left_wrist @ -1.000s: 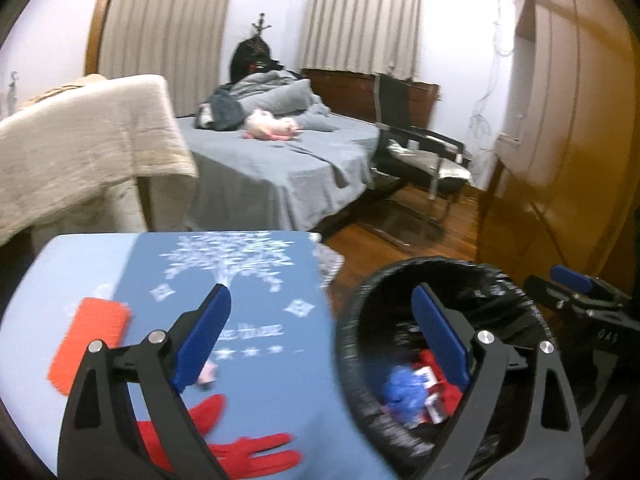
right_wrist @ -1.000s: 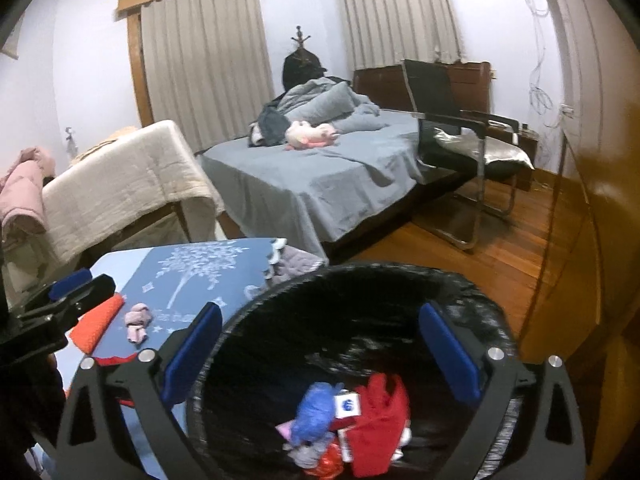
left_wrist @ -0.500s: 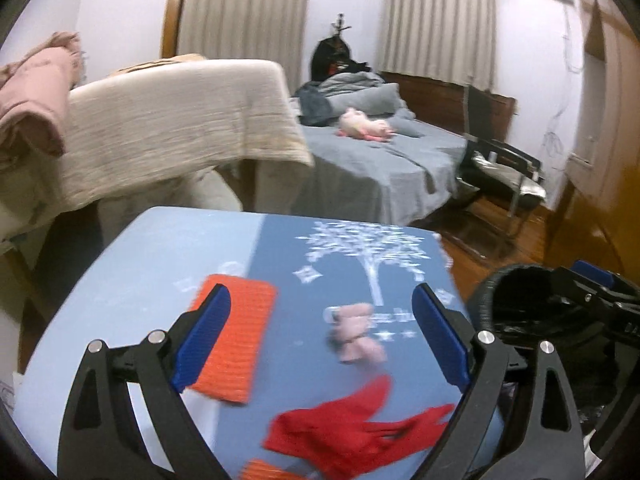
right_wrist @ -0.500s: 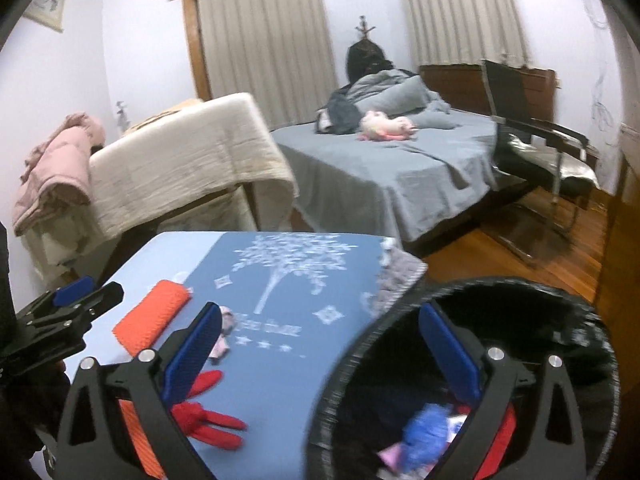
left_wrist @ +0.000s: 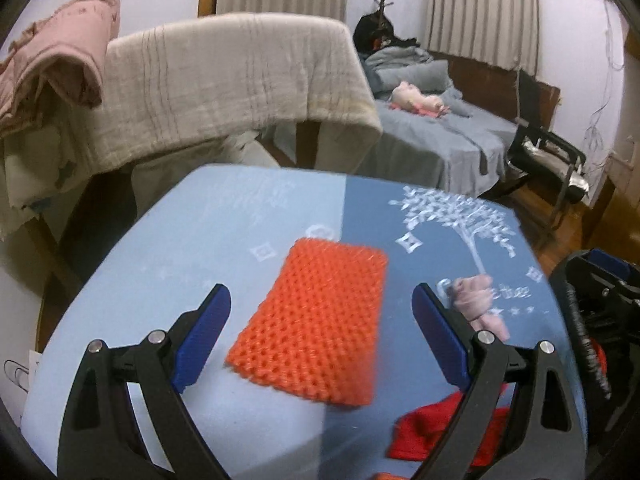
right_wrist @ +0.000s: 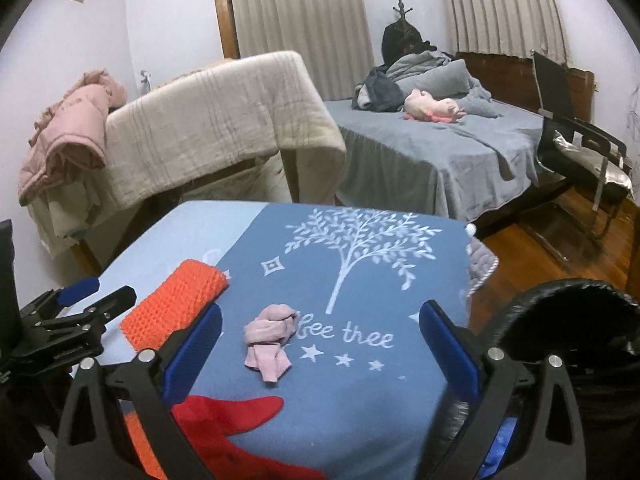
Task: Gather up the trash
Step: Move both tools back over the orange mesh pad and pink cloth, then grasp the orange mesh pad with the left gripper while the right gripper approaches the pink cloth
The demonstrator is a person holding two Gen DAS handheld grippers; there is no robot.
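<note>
An orange knitted pad (left_wrist: 316, 324) lies on the blue table cloth (left_wrist: 240, 216), straight ahead of my open left gripper (left_wrist: 320, 340), which holds nothing. To its right lie a small pink crumpled wad (left_wrist: 478, 306) and a red glove (left_wrist: 440, 432). In the right wrist view the pink wad (right_wrist: 270, 338) sits centred ahead of my open, empty right gripper (right_wrist: 320, 350), with the red glove (right_wrist: 224, 420) nearer and the orange pad (right_wrist: 176, 304) to the left. The black-lined trash bin (right_wrist: 568, 320) stands at the right table edge.
A beige blanket over a rack (right_wrist: 216, 120) stands behind the table. A grey bed (right_wrist: 432, 152) with a pink plush toy and a black chair (right_wrist: 580, 148) are further back on the wooden floor. My left gripper (right_wrist: 68, 320) shows at the left edge.
Both grippers swung left, away from the bin and over the table. The orange pad is now centred before the left gripper, the pink wad before the right. Both stayed open.
</note>
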